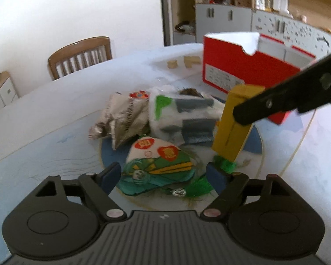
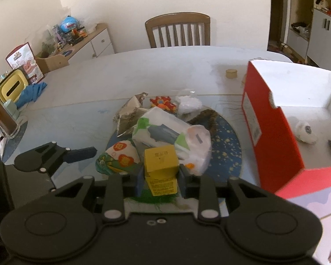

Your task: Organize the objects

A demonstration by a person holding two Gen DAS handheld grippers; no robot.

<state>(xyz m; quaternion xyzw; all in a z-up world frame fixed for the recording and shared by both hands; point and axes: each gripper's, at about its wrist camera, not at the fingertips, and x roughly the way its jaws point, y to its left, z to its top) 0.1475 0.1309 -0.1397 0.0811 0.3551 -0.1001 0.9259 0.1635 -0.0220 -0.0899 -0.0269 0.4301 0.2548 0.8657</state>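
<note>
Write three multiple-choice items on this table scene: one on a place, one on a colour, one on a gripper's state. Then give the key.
1. Where is the red box relative to the pile of packets?
A. to its right
B. to its left
C. under it

2. What colour is the small carton in the right gripper?
A. blue
B. yellow
C. white

3. How is the left gripper?
A. shut on the silver packet
B. shut on the carton
C. open, holding nothing

Key: A, the box stands right of the pile in the right wrist view; B, its faces are yellow; C, its fingers stand apart around the green packet.
</note>
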